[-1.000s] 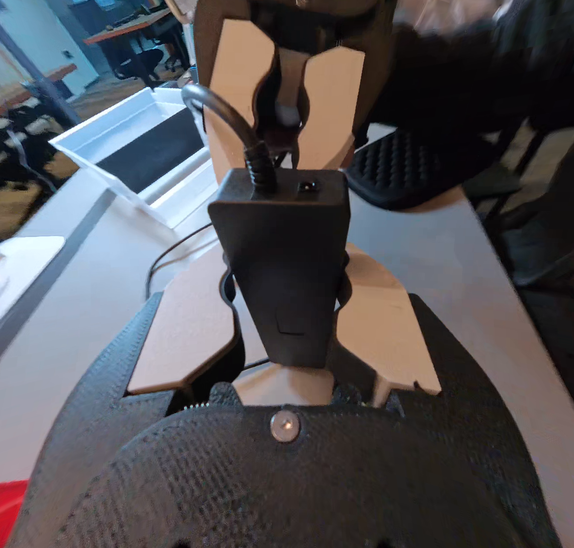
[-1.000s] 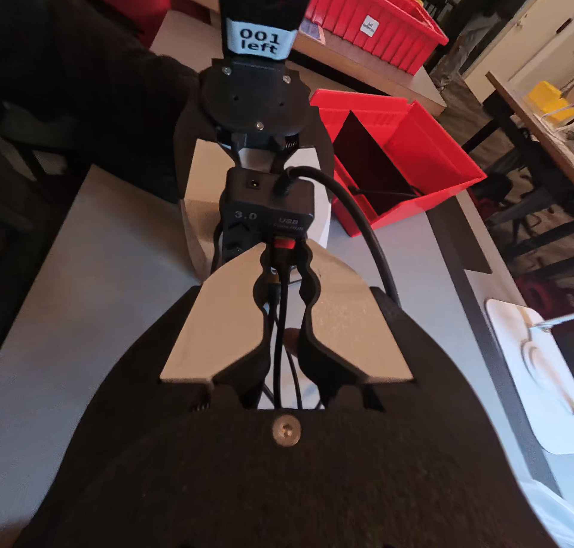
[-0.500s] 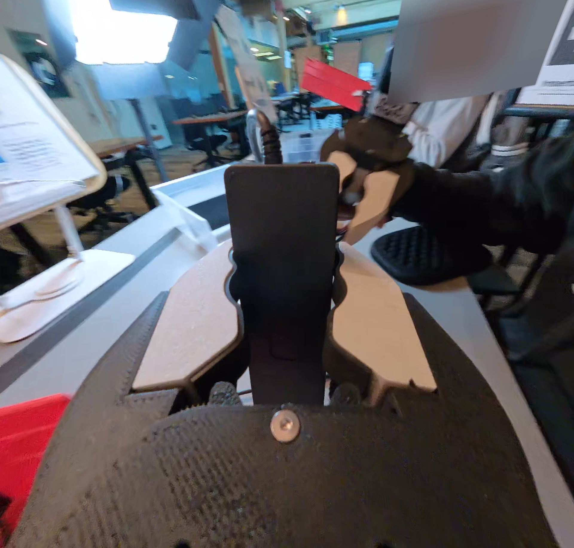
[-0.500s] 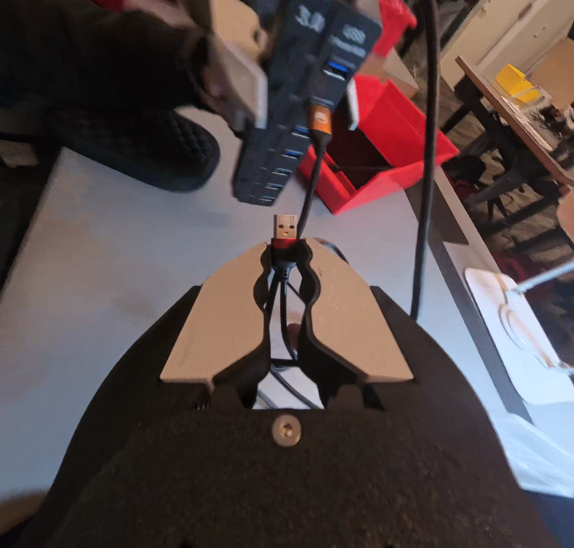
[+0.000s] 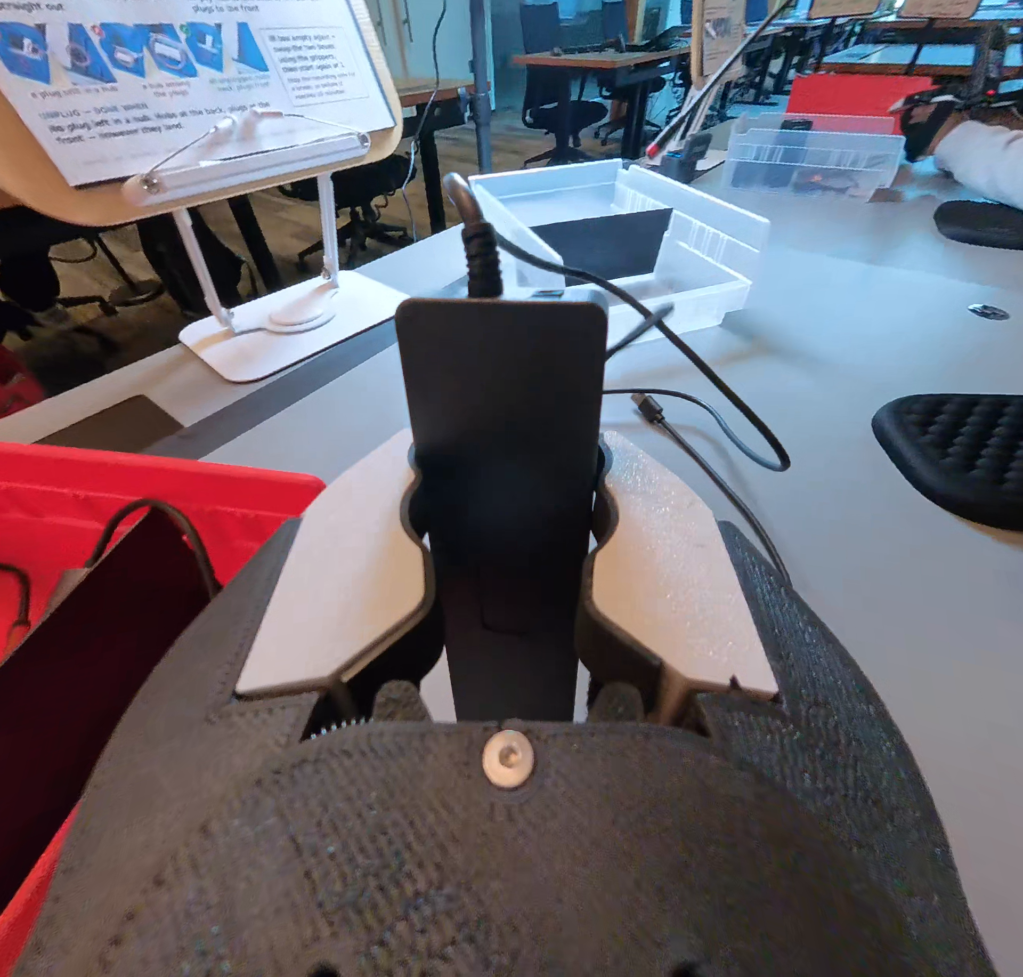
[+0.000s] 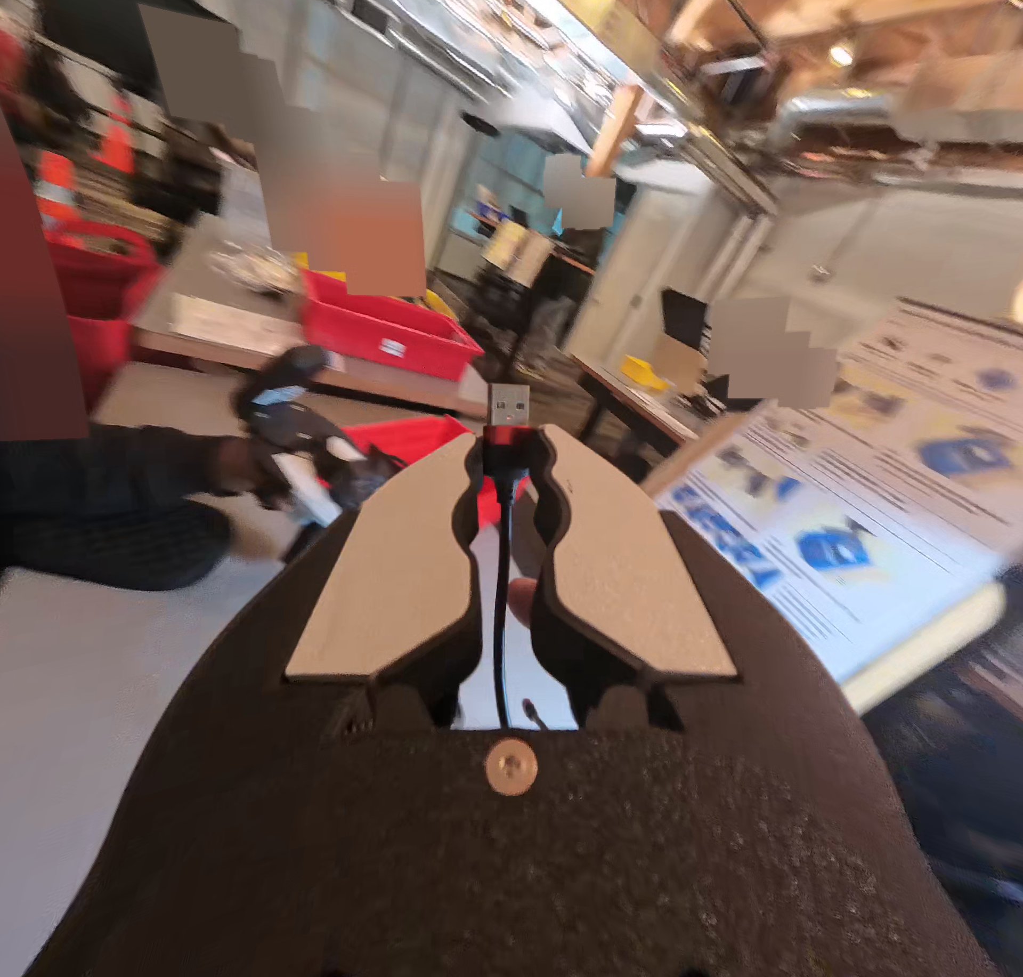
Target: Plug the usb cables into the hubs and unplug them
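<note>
My left gripper (image 5: 506,468) is shut on a black USB hub (image 5: 501,396), held above the grey table with its plain back facing the camera; a thick black cord (image 5: 480,252) leaves its far end. My right gripper (image 6: 506,446) is shut on a red-collared USB plug (image 6: 508,413), metal tip pointing forward and up, free in the air, its black cable (image 6: 502,590) running back between the fingers. The left gripper (image 6: 310,452) shows blurred, low at left in the right wrist view. A loose thin black cable (image 5: 719,424) lies on the table.
A red bin (image 5: 83,507) holding a cable sits at the near left. A clear bin (image 5: 636,241) with a black divider stands beyond the hub. A white stand with an instruction sheet (image 5: 182,64) is at back left. A black pad (image 5: 957,452) lies right. Spacing between my two grippers at the tips: around 30 cm.
The red-collared plug came out of the hub. My left gripper swung the hub left, toward the red bin. My right gripper lifted and tilted upward with the plug.
</note>
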### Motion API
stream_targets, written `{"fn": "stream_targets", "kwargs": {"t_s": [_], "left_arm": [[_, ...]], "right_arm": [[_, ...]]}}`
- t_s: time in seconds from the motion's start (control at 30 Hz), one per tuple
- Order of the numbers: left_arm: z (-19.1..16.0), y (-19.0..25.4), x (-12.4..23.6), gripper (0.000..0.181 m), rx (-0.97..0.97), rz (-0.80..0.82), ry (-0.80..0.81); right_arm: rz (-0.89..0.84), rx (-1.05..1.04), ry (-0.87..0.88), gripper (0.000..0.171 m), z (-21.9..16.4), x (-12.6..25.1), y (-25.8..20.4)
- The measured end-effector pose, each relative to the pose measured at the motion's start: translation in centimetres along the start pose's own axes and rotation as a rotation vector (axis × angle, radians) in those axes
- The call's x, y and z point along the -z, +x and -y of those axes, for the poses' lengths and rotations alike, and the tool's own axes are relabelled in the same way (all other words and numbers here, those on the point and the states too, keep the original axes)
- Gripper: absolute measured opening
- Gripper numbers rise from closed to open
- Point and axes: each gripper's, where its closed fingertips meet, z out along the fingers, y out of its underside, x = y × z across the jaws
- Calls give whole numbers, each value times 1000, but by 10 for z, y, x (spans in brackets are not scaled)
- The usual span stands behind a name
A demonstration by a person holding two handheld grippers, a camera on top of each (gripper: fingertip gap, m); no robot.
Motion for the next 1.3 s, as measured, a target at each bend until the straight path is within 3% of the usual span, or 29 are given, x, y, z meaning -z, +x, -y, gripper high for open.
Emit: {"fn": "stream_targets", "kwargs": {"t_s": [0.13,0.27,0.4,0.47,0.53,0.63,0.73,0.83,0.9,0.97,1.13,1.2,1.3], "left_arm": [[1,0,2,58,6,-6,14],[1,6,1,58,-13,-26,16],[1,10,-1,58,-14,-44,16],[1,14,-2,58,1,-71,20],[1,17,-3,58,2,-88,18],[2,27,-3,58,-25,-140,32],[2,39,-5,58,-59,-181,35],[1,51,-5,58,-98,-228,44],[-1,57,-7,58,-121,-241,37],[-4,62,-9,58,-141,-245,27],[-11,80,-12,58,-234,-297,13],[-14,89,-11,58,-283,-326,10],[-19,92,-9,58,-294,-359,-23]], "right_arm": [[-111,-81,-174,15,-55,-5,62],[-158,-159,-411,16,-156,-2,85],[-323,-73,-923,15,-287,44,107],[-386,16,-1095,42,-314,65,116],[-435,39,-1061,56,-304,62,119],[-380,3,-843,57,-258,25,96],[-70,-65,-581,45,-197,-31,13],[260,-58,-462,36,-157,-67,-85],[380,-25,-476,28,-156,-83,-134],[395,-13,-541,28,-170,-101,-162],[414,-43,-621,33,-207,-128,-186],[457,-65,-593,20,-207,-132,-194],[496,-27,-605,16,-212,-127,-197]]}}
